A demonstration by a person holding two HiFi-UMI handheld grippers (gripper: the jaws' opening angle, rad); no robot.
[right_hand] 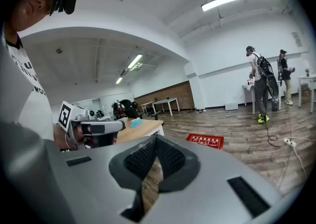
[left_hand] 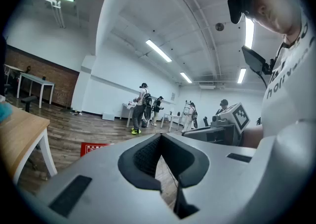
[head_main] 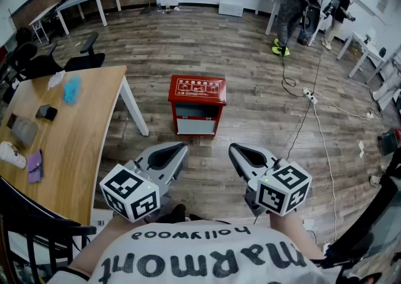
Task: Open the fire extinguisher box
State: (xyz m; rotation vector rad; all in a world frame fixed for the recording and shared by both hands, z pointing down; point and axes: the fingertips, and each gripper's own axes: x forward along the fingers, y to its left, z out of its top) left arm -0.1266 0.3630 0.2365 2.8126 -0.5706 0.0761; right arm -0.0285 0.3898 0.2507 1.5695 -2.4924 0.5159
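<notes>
A red fire extinguisher box (head_main: 197, 105) with a grey front panel stands on the wooden floor ahead of me, its lid down. Its red top shows small in the left gripper view (left_hand: 95, 148) and in the right gripper view (right_hand: 205, 141). My left gripper (head_main: 182, 148) and right gripper (head_main: 232, 149) hang side by side near my body, well short of the box, both shut with nothing between their jaws. In its own view the left gripper's tips (left_hand: 161, 137) meet; the right gripper's tips (right_hand: 156, 139) meet too.
A wooden desk (head_main: 75, 132) with a blue cloth (head_main: 71, 90) and small items stands to my left, with office chairs (head_main: 84, 58) behind it. Cables and a power strip (head_main: 308, 94) run across the floor at right. People (head_main: 291, 0) stand by white tables at the back right.
</notes>
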